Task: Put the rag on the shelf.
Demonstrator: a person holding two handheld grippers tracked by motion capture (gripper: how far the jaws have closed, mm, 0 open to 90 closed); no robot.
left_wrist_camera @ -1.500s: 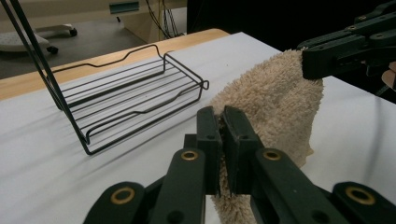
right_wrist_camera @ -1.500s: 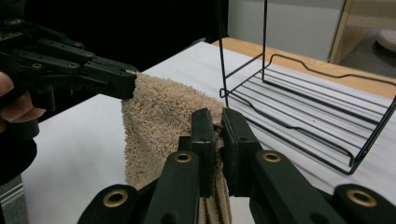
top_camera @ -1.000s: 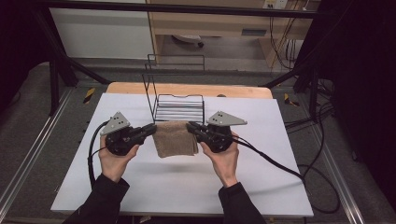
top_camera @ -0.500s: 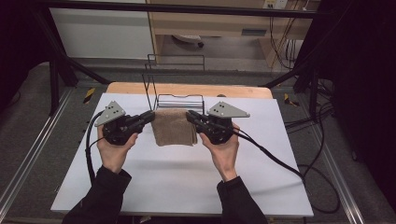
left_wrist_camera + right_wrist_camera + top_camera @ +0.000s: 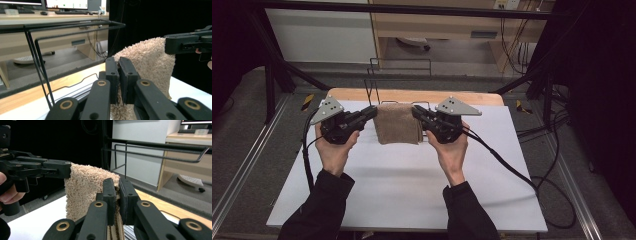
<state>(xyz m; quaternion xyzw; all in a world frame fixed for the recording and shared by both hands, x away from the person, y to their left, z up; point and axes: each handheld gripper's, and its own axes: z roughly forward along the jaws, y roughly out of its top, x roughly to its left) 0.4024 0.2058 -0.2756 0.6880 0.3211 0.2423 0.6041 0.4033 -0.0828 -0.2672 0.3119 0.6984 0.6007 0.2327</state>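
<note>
A folded tan towel (image 5: 397, 123) hangs in the air between my two grippers, lifted above the white table. My left gripper (image 5: 373, 112) is shut on the towel's upper left corner. The right gripper (image 5: 415, 111) is shut on its upper right corner. In the left gripper view the black jaws (image 5: 119, 75) pinch the fluffy towel (image 5: 150, 57), with the other gripper (image 5: 185, 43) clamped on its far edge. In the right gripper view the towel (image 5: 85, 187) runs from my jaws (image 5: 117, 195) across to the left gripper (image 5: 50, 168). A black wire rack (image 5: 397, 80) stands just behind the towel.
The white table top (image 5: 412, 180) stretches toward the person in front of the towel. A wooden strip (image 5: 472, 97) runs along its far edge. Cables (image 5: 512, 165) trail from the right gripper over the right side. A wooden desk (image 5: 30, 20) stands beyond the rack.
Both grippers have lifted the towel off the table and carried it away from the person, toward the wire rack.
</note>
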